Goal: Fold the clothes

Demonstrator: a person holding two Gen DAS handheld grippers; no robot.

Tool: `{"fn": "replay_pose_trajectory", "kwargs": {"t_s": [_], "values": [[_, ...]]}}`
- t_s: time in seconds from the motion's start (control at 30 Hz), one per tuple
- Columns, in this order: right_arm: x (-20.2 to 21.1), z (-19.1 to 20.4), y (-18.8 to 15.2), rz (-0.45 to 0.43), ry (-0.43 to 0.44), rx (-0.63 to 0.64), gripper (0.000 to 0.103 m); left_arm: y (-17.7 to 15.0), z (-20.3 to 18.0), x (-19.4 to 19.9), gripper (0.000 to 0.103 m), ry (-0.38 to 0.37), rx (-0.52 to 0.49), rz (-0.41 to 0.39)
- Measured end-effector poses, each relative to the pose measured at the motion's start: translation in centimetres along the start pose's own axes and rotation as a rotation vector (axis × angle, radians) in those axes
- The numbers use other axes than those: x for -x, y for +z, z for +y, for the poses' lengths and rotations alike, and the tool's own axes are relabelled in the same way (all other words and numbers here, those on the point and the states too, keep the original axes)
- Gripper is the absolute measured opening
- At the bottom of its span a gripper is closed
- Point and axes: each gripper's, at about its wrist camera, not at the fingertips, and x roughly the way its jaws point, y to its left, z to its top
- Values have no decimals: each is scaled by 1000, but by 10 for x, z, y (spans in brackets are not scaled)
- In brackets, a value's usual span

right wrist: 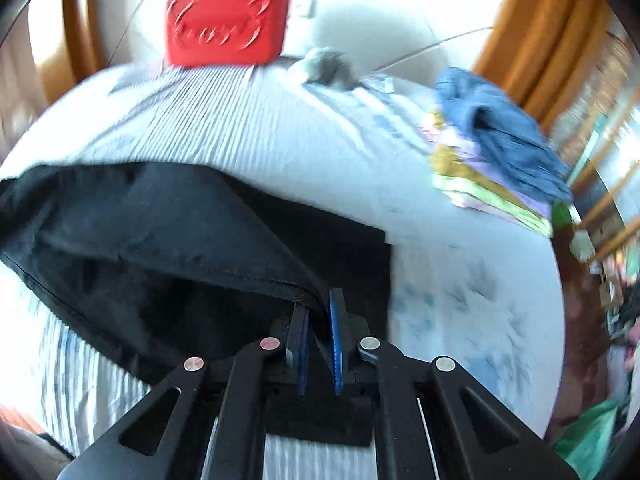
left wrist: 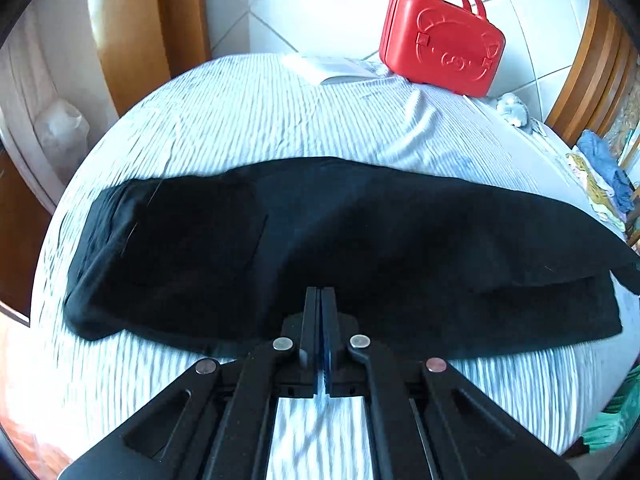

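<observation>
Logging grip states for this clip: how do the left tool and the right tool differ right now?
The left tool is shut with nothing between its fingers, above the flat black garment; the right tool is clamped on the garment's hem, lifting that edge off the bed. Both are black with blue pads and point toward the red case.

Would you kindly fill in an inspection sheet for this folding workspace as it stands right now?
Surface: bed with pale striped ribbed cover, wrinkled.
Job's things: black fabric garment spread across the bed; one hemmed edge lifted.
Clutter: red hard plastic case with handles, grey soft toy, stack of folded pastel clothes topped by blue cloth, white paper.
Grippers: left gripper shut, empty, over the garment; right gripper clamps the lifted edge.
Cables: nothing seen.
Surroundings: white tiled wall, wooden frames.
</observation>
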Motion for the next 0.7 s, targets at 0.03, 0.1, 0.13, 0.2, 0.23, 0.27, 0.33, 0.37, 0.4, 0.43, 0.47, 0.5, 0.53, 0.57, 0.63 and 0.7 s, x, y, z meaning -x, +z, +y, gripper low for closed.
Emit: {"fn": "replay_pose_trajectory", "kwargs": {"t_s": [0.03, 0.1, 0.13, 0.2, 0.23, 0.27, 0.33, 0.37, 0.4, 0.43, 0.47, 0.5, 0.53, 0.57, 0.63, 0.7], "values": [[5, -8, -6, 4, -6, -18, 8, -6, 6, 3, 0, 4, 11, 8], [-11, -14, -28, 80, -21, -26, 14, -16, 17, 4, 3, 21, 30, 25], [-24, -14, -39, 126, -37, -17, 24, -18, 22, 2, 8, 33, 38, 33], [-48, -15, -59, 224, -65, -8, 37, -20, 27, -3, 14, 44, 55, 57], [-53, -19, -67, 252, -60, -33, 38, -20, 28, -5, 15, 59, 59, 61], [-51, -23, -71, 257, -46, -63, 38, -19, 29, -4, 15, 67, 62, 58], [-35, -42, -77, 233, -3, -161, 47, -17, 30, 0, 15, 73, 71, 43], [-24, -53, -79, 214, 16, -216, 51, -16, 31, 4, 17, 77, 77, 34], [-14, -64, -80, 194, 35, -271, 58, -15, 30, 8, 18, 86, 79, 24], [-2, -78, -80, 162, 56, -331, 59, -14, 28, 11, 22, 99, 80, 14], [3, -87, -78, 140, 66, -368, 59, -10, 30, 10, 25, 110, 84, 2], [8, -97, -75, 120, 74, -401, 59, -6, 34, 8, 25, 116, 94, -8], [8, -104, -69, 101, 90, -430, 59, 0, 41, 4, 25, 115, 111, -12], [3, -107, -62, 95, 99, -439, 59, 7, 48, -5, 25, 112, 134, -7], [-11, -110, -46, 95, 121, -453, 59, 12, 59, -21, 26, 121, 169, 20], [-32, -108, -31, 112, 146, -466, 59, 13, 66, -35, 26, 131, 198, 50]]}}
